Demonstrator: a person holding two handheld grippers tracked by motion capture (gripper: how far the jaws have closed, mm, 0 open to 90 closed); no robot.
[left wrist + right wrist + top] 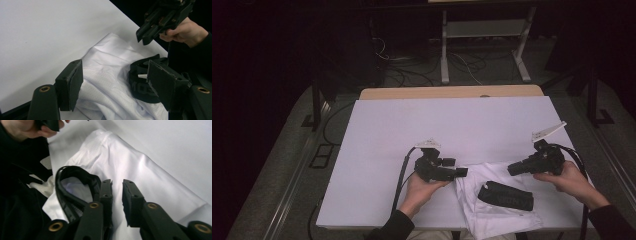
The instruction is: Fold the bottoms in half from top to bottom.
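Observation:
A crumpled white garment (484, 210) lies at the table's near edge, with a black looped band (506, 196) with pale lettering on top of it. My left gripper (462, 172) hovers at the garment's left edge, its jaws wide open over the white cloth (110, 75), with the black band (140, 85) by the right jaw. My right gripper (513, 169) is held above the garment's upper right part. Its jaws stand a narrow gap apart with nothing between them, over the cloth (140, 165), and the black band (72, 182) lies just left of them.
The white table top (452, 125) has a wooden strip (452, 92) along its far edge. Beyond it are a white metal frame (484, 45) and cables on the dark floor. The garment hangs slightly over the near edge.

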